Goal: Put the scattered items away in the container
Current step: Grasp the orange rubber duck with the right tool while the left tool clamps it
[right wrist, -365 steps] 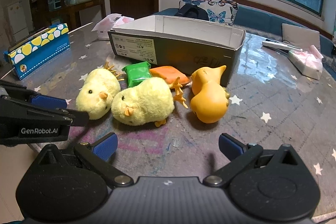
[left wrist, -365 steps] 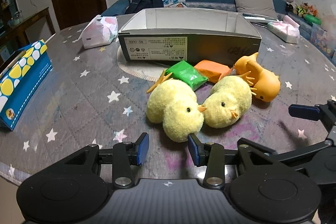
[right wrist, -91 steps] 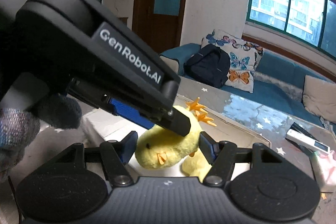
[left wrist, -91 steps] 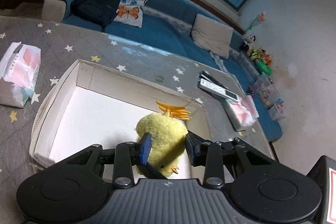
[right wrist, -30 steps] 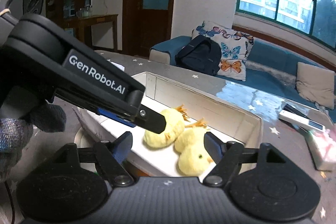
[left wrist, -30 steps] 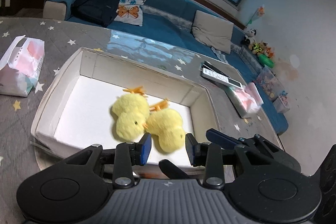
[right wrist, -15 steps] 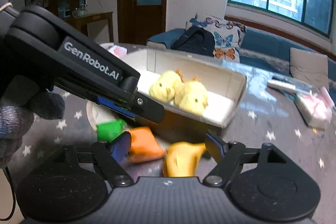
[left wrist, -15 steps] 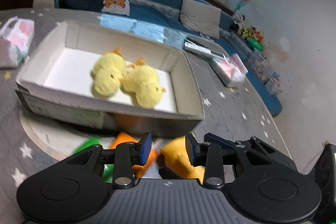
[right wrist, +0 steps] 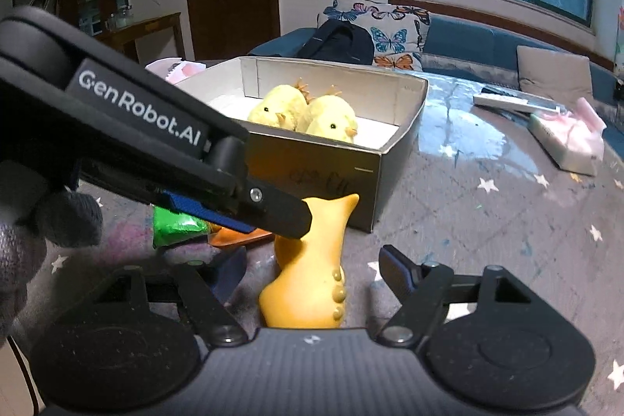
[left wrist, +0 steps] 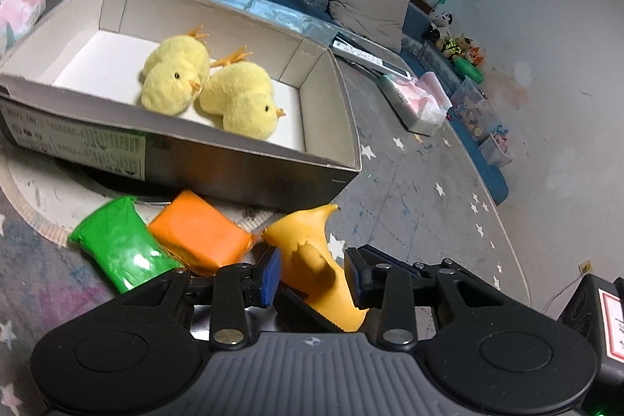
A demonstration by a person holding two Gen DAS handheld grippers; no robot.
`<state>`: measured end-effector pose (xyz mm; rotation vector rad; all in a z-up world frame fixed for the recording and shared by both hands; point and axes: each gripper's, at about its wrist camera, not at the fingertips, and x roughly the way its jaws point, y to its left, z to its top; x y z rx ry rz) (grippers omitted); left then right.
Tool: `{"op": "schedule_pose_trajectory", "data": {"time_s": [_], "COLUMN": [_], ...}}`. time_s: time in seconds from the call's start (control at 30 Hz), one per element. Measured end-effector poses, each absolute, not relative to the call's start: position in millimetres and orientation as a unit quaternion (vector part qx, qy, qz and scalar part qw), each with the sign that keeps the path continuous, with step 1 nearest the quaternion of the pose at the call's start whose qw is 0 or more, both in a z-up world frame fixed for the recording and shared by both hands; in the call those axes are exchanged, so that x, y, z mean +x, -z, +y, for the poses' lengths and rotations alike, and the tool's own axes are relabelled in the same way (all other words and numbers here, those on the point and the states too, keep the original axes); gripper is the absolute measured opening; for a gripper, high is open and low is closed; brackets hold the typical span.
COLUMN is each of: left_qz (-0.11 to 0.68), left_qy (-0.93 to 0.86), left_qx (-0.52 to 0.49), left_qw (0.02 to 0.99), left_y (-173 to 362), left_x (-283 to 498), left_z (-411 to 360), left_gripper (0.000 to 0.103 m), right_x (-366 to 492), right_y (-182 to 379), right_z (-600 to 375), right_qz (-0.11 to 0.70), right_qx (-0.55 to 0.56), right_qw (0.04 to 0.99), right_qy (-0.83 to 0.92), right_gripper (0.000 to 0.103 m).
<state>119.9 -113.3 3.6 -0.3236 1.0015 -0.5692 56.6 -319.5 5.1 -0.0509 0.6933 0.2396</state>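
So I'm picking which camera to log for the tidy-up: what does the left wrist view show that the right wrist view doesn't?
Left wrist only: the green packet and orange packet whole, and the toy shelf by the wall.

Right wrist only: the door, the window, and the left gripper's arm crossing over those packets.

Both: the box holding two yellow chicks, and the orange duck on the table outside it. The right gripper is closing around it, not yet touching.

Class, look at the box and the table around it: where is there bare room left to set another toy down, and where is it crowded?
Inside the box, the white floor left of the two plush chicks is bare, up to the far-left wall. The tabletop right of the box is open too. It is crowded at the box's front wall: green packet, orange packet, rubber duck and both grippers.
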Motion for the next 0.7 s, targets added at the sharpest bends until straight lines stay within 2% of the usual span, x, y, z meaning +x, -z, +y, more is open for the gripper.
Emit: {"op": "schedule_pose_trajectory", "data": {"time_s": [0.17,0.23,0.33,0.7], "left_qz": [0.474,0.475,0.478,0.488], "left_qy": [0.269,0.269,0.265,0.257], "left_qx": [-0.175,-0.179,-0.179,-0.193], "left_qw": [0.82,0.819,0.818,0.812], "left_y": [0,2,4,15], "left_x": [122,122,123,129], "left_z": [-112,-111,-112,-112], "left_gripper": [0.038,0.038,0.038,0.039], "right_x": [58,58,56,55], "right_y": [-3,-2,-1,-4], "right_z": [-317,-317,-316,-315], "right_qz": [0.345,0.348,0.352,0.359], "right_qx": [-0.018,-0.014,-0.006,-0.004], "right_qw": [0.931,0.929,0.927,0.925], "right_qy": [-0.122,-0.124,-0.128,-0.126], "right_gripper": [0.068,0.061,0.055,0.052]}}
